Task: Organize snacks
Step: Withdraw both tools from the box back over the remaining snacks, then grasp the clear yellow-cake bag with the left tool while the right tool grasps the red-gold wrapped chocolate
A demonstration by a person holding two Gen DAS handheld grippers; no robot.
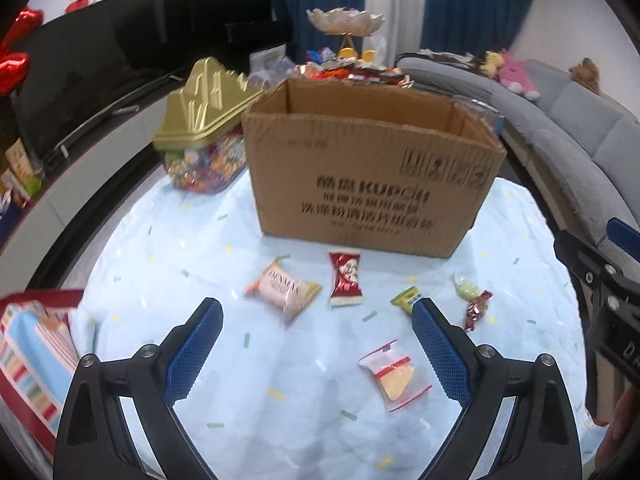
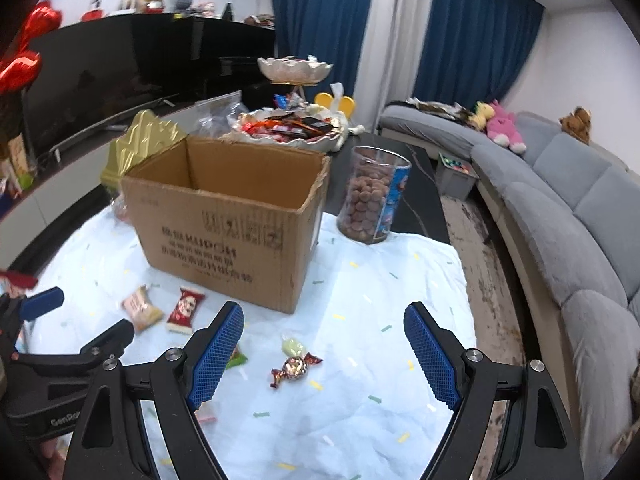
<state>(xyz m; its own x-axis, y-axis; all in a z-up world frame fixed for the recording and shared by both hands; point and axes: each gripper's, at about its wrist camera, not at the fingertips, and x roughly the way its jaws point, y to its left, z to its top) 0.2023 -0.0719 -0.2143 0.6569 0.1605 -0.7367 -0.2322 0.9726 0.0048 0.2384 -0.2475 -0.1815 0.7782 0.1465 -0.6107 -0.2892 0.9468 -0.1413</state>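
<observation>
Brown cardboard box (image 1: 372,176) with black print; pale blue confetti-flecked cloth (image 1: 280,380); red-white wrapper (image 1: 345,278); pink-cream packet (image 1: 282,290); gold lid (image 1: 204,100).

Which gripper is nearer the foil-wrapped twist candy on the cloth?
Right. The twist candy lies between and just ahead of the right gripper fingers; the left gripper is off to its left, candy outside its right finger.

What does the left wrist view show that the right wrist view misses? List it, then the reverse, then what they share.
Only the left wrist view: the clear wafer packet lying whole and a striped box at the left edge.
Only the right wrist view: the clear jar of brown balls.
Both: the cardboard box, red snack packet, pink packet, foil candy, gold lid.
</observation>
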